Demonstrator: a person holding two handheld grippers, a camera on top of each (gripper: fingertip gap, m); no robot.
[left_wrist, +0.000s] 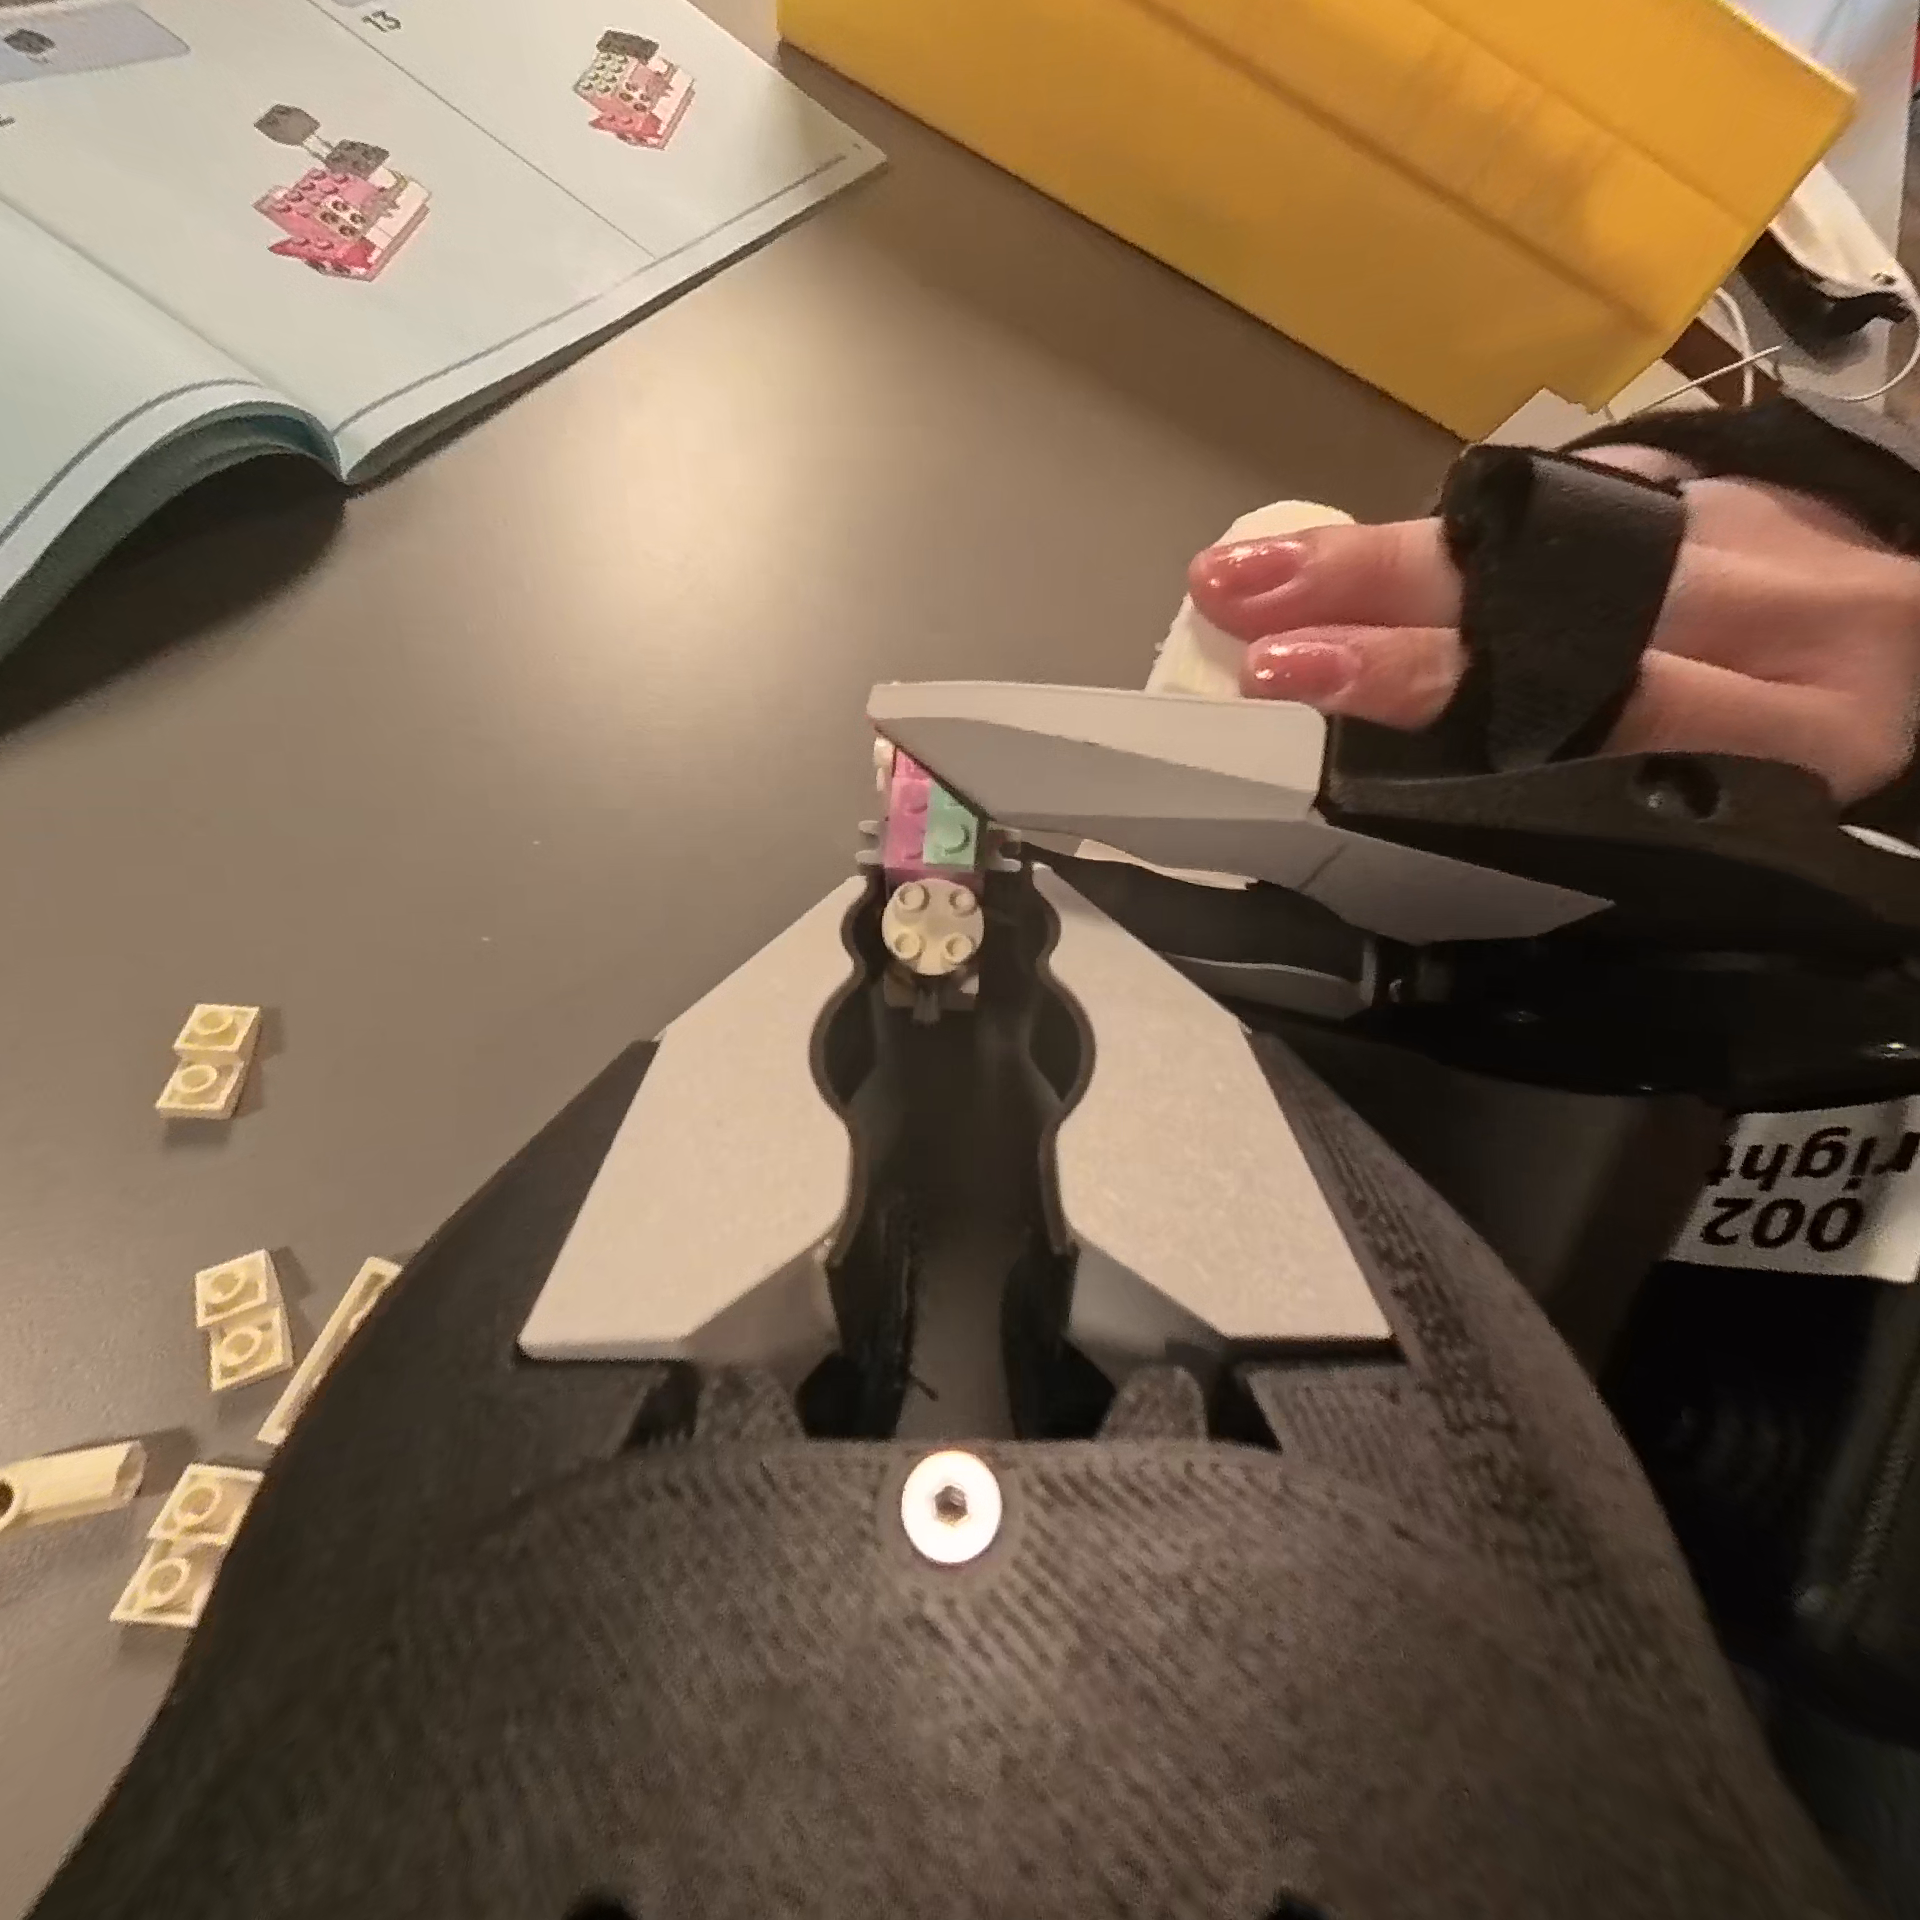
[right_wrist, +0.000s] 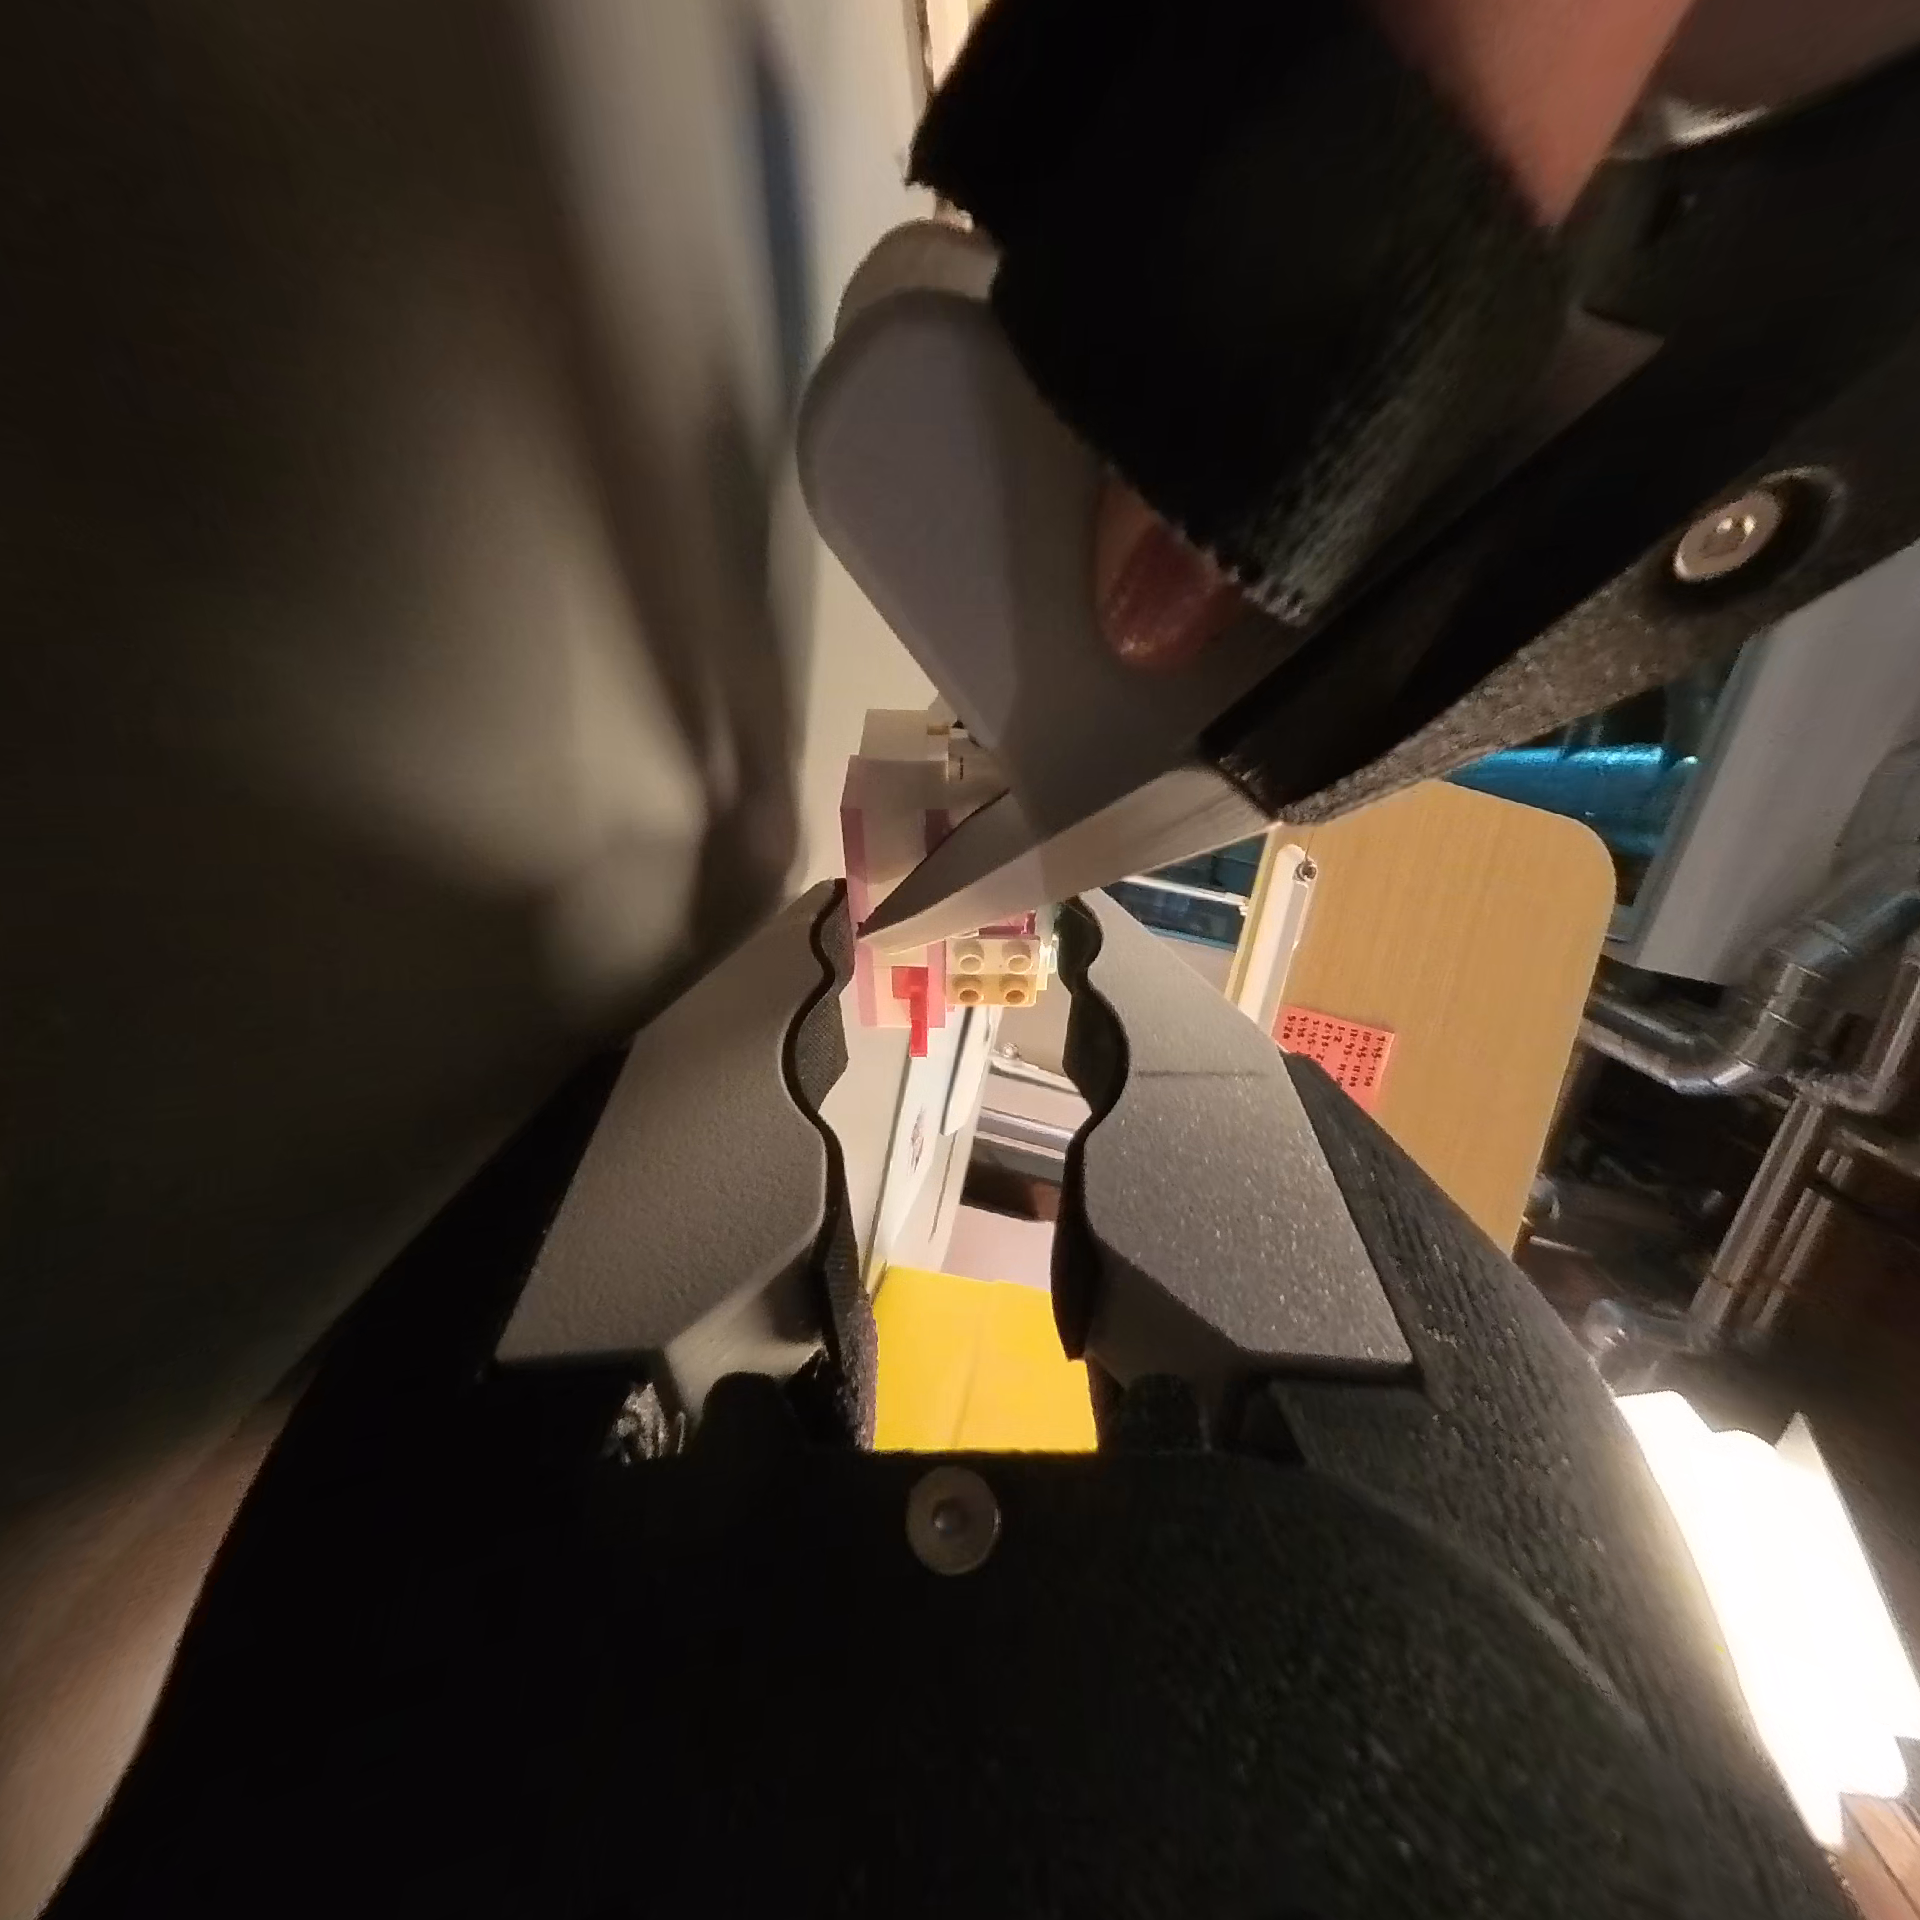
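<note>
Between both grippers' fingertips, small brick model (left_wrist: 933, 831), clamped

Grey finger (left_wrist: 1091, 748) hides most of the brick model (left_wrist: 930, 821).

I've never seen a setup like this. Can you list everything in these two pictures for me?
Brick model: one, pink, mint and cream, clamped in the right jaws.
Round studded piece: one, cream, between the left jaws' tips; grip unclear.
Loose plates: several, cream, on the table at left.
Booklet: one, pale blue, open, far left.
Box: one, yellow, far right.
Table: one, grey-brown.
Left gripper: grey and black.
Right gripper: grey and black.
Hand: one, strapped to the right gripper.
</note>
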